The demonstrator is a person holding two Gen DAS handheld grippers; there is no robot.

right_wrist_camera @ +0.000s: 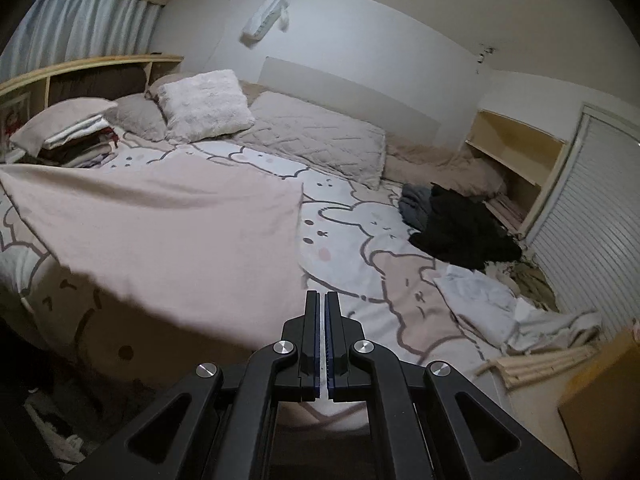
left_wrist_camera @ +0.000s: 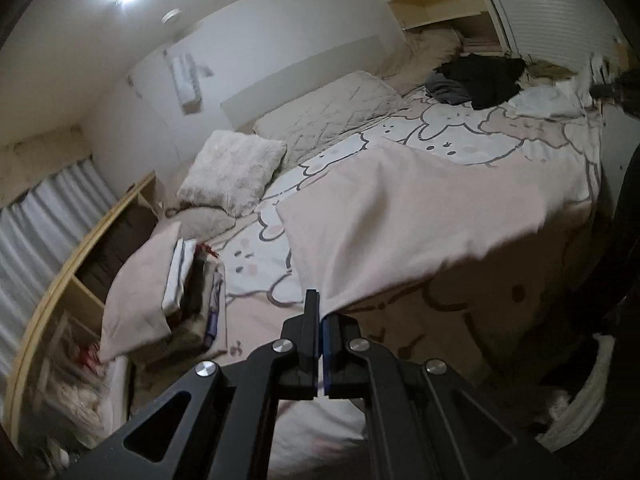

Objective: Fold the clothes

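The step in hand appears to be the spreading or first fold of a pale pink cloth (left_wrist_camera: 404,216) — it is held taut by its near edge above the bed (left_wrist_camera: 460,140), its far part lying on the cartoon-print bedcover.

The left gripper (left_wrist_camera: 319,304) has its jaws closed on the cloth's near left corner; fabric is seen emerging from between them. The right gripper (right_wrist_camera: 321,304) has its jaws pressed together. The cloth edge runs down toward it, but whether the corner sits between the jaws cannot be confirmed from its own view.

The next move, by judgement, calls for both corners to travel together toward the far edge, kept level so that the fold lands square.

Storage noted: a stack of folded laundry (left_wrist_camera: 192,280) stands at the head end of the bed beside a wooden shelf unit (left_wrist_camera: 92,264) — its compartments hold dark items, not identifiable. An unfolded heap of dark clothes (right_wrist_camera: 460,228) and white garments (right_wrist_camera: 492,304) lie at the far side. A second open shelf (right_wrist_camera: 516,152) there appears empty.
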